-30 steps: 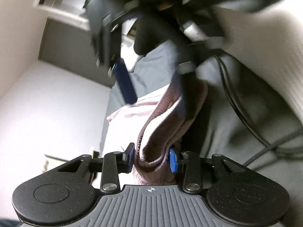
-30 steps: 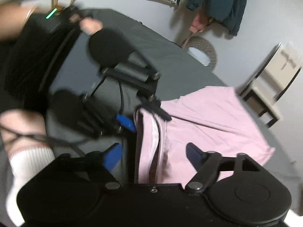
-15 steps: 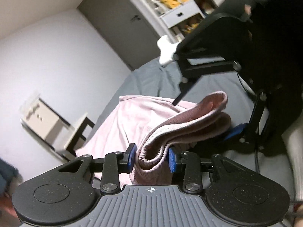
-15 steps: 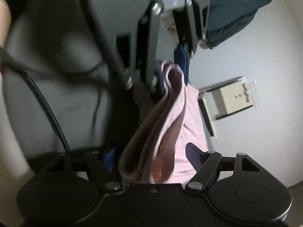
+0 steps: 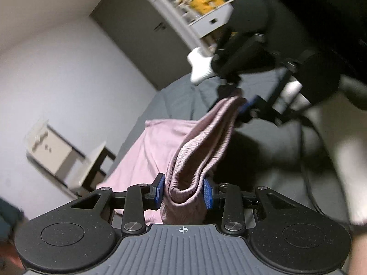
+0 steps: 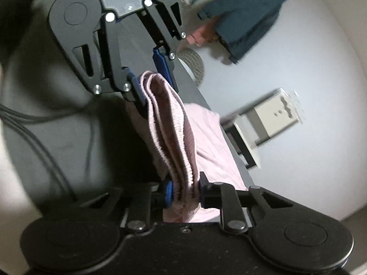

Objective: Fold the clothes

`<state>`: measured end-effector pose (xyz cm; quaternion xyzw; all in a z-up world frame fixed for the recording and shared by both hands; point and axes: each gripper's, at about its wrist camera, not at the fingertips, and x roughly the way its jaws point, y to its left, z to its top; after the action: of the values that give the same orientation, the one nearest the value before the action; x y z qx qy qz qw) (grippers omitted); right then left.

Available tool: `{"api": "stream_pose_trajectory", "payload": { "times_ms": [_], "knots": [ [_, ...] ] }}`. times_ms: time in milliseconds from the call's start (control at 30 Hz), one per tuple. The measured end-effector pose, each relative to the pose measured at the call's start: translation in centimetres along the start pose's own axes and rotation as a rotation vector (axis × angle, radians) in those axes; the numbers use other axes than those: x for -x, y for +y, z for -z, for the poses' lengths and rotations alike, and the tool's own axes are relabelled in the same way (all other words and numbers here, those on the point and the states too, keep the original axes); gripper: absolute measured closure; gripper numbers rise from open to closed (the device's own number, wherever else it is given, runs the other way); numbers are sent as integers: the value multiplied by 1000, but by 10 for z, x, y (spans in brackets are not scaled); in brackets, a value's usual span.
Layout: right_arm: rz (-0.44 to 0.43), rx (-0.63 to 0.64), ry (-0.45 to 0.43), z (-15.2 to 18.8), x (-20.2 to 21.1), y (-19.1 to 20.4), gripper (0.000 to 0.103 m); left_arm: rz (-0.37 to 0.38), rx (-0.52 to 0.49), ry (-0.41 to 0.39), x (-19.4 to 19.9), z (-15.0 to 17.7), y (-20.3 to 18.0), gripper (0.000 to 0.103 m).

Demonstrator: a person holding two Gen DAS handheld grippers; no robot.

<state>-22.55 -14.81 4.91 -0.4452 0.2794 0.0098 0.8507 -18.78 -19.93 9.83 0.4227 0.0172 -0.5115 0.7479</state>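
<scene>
A pink garment with a ribbed waistband is stretched between my two grippers, lifted above a dark grey bed. My left gripper is shut on one end of the waistband; it shows from the other side as the left gripper. My right gripper is shut on the opposite end, and the right gripper is seen far off in the left wrist view. The garment's lower part hangs down and drapes over the bed.
The grey bed lies under the garment, with black cables trailing across it. A white stool stands by the wall. A dark jacket hangs on the wall. A shelf unit and a person's white sock are beyond.
The right gripper, open around the waistband earlier, has shut on it. Both grippers have risen and spread, pulling the waistband taut above the bed.
</scene>
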Motion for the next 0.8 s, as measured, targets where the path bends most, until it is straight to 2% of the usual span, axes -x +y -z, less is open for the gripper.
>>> {"api": "stream_pose_trajectory", "payload": {
  "times_ms": [133,233,300,400,467,500,533,567,600,633,733,800],
  "knots": [
    [-63,36,-35,-1,25,-7,83,53,-77,-55,36,-9,-13,68],
    [-123,56,-48,-2,45,-10,83,105,-46,-79,53,-16,-6,69],
    [-142,67,-46,-1,50,-12,83,113,-36,-93,57,-19,-2,69],
    [-162,64,-34,1,50,-13,83,150,-24,-87,56,-21,3,68],
    [-171,41,-28,3,50,-12,83,243,-18,-31,50,-19,2,67],
    [-172,30,-26,1,49,-13,83,272,-35,8,46,-18,-3,59],
    [-175,17,-23,0,47,-16,83,254,-74,21,44,-15,-9,43],
    [-179,-2,-22,0,45,-21,83,232,-114,32,43,-13,-16,34],
    [-183,-22,-22,0,43,-27,83,210,-154,43,42,-11,-23,20],
    [-187,-41,-21,0,41,-32,83,188,-194,54,41,-9,-29,14],
    [-197,-97,-19,0,35,-48,83,205,-180,42,42,-9,-29,13],
    [-199,-115,-23,-1,33,-59,83,137,-208,8,39,-10,-31,13]
  ]
}}
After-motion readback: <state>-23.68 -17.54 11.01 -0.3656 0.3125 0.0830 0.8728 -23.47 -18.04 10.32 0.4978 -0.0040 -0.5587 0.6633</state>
